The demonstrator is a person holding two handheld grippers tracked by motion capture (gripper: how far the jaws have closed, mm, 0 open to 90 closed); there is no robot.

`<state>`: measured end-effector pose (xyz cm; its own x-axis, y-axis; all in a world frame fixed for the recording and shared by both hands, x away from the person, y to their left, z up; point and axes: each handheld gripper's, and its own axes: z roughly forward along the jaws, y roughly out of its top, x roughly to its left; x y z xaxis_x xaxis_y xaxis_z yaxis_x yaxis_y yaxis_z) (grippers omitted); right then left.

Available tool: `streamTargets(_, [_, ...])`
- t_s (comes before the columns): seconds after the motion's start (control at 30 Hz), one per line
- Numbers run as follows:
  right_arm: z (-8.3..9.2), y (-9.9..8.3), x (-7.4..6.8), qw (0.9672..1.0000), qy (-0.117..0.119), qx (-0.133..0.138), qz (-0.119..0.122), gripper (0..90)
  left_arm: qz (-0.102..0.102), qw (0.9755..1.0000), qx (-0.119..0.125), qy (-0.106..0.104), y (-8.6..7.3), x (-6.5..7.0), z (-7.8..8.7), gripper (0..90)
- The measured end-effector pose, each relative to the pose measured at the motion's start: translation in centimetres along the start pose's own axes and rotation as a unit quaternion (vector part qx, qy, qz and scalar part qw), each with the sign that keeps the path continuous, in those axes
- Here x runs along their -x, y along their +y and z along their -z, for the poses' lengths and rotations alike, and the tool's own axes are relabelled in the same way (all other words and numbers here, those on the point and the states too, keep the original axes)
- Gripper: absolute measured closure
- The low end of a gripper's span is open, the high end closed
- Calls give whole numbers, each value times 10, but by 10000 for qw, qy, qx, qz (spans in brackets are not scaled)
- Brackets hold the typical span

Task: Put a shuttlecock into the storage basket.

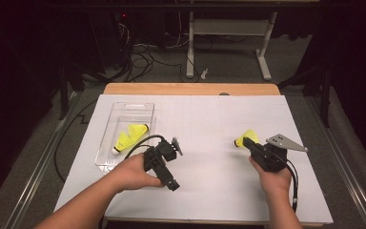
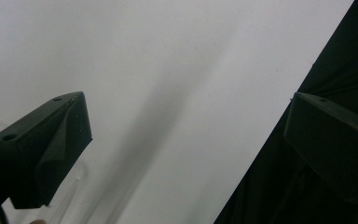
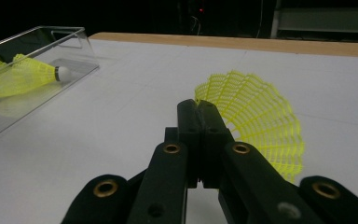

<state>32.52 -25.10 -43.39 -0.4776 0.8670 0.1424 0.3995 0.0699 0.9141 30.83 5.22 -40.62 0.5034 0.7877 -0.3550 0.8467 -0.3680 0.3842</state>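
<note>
On worktop (image 1: 209, 186) | right gripper (image 3: 199, 112) fingers clamp shuttlecock (image 3: 261, 121) skirt; left gripper (image 1: 164, 167) wide, empty | advise level carry to clear tray (image 1: 106, 160).

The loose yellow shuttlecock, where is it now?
In the high view the loose shuttlecock sits right of centre on the white mat, pinched by its skirt in the right claw.

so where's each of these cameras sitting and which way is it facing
High view: above the person's side, looking forward and down at the table; both forearms, left gripper and right gripper show.
Left gripper view: on the left gripper, facing the white tabletop past its spread jaws.
Right gripper view: on the right gripper, looking low across the table; jaws pinch a yellow shuttlecock.
Shared by high and right gripper views: the clear tray with shuttlecocks.
</note>
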Motion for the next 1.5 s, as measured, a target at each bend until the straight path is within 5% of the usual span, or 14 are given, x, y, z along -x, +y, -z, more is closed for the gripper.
streamTargets(0.8, [24,-22,-51,9977,624,281,25,900,-85,9999,94,5,-5,4,-1,20])
streamTargets(1.07, [30,-33,-59,9955,909,243,93,900,-122,9998,147,7,-6,5,-2,23])
streamTargets(1.5, [28,-38,-57,9961,868,144,85,900,-148,9998,139,-37,-7,6,-4,26])
